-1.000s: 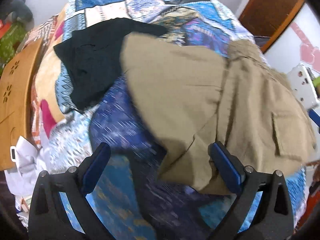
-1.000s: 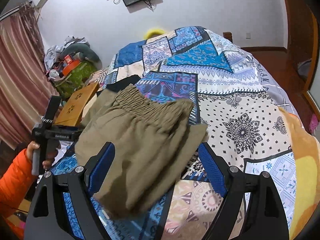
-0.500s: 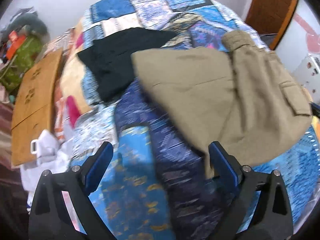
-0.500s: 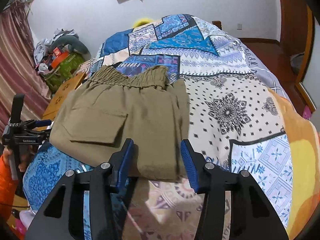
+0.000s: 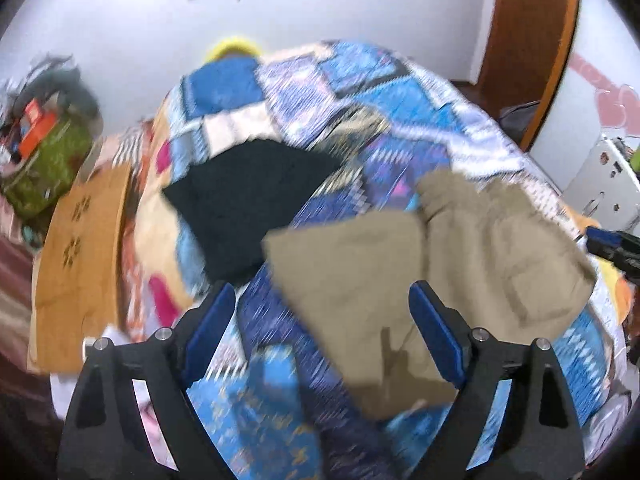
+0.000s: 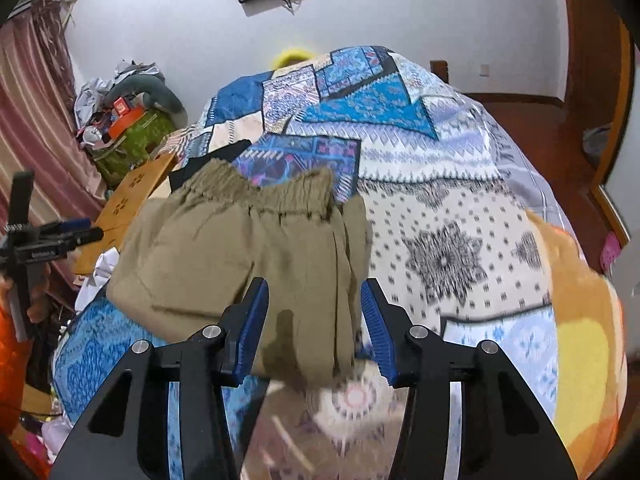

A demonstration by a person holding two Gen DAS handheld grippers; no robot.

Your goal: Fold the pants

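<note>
Khaki pants (image 6: 256,256) lie folded on the patterned quilt, elastic waistband at the far end; they also show in the left wrist view (image 5: 420,276), blurred. My right gripper (image 6: 314,316) is open, its fingers straddling the near edge of the pants without pinching them. My left gripper (image 5: 320,324) is wide open and empty above the quilt at the pants' near corner. It shows from the side in the right wrist view (image 6: 60,236). The right gripper's tip shows at the left wrist view's right edge (image 5: 612,242).
A black garment (image 5: 248,200) lies on the patchwork quilt (image 6: 440,184) beyond the pants. A wooden board (image 5: 76,256) leans at the bed's left side. Clutter and a green bag (image 6: 132,136) stand by the curtain. A wooden door frame (image 5: 528,52) is at right.
The right gripper narrowed from wide open and came over the pants' near edge. The pants settled flat on the quilt. The left gripper pulled back and tilted up, staying open.
</note>
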